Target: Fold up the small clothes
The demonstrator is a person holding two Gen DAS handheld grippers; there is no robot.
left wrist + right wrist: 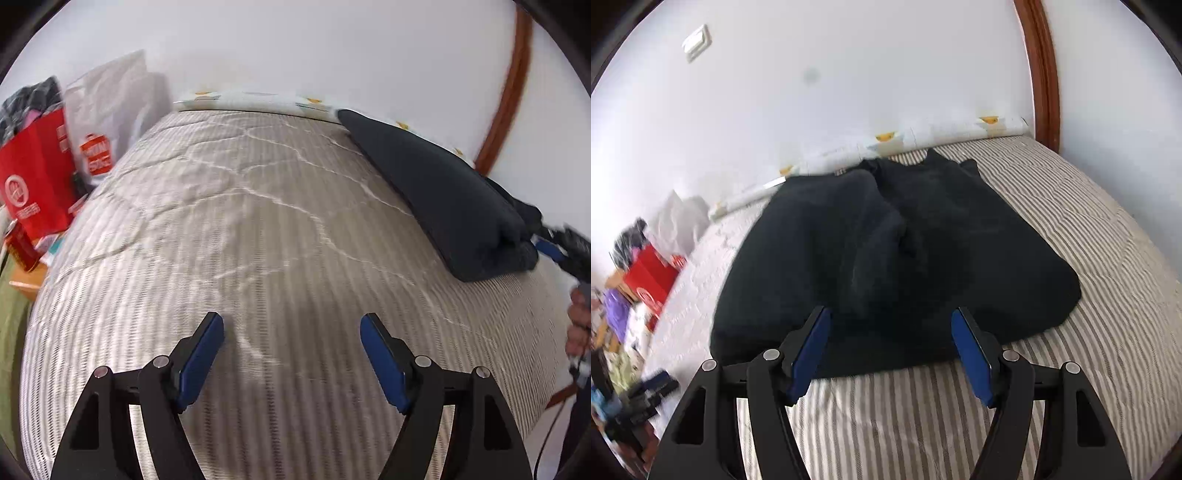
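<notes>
We hold the left gripper (291, 325) over bare striped bedding (258, 221), its jaws spread wide and holding nothing. The dark garment (894, 243) lies flat on the bed near the far wall, one side folded over its middle. Our right gripper (891, 319) hovers at its near hem, jaws apart, also holding nothing. A red bag (37, 177) stands beside the bed.
</notes>
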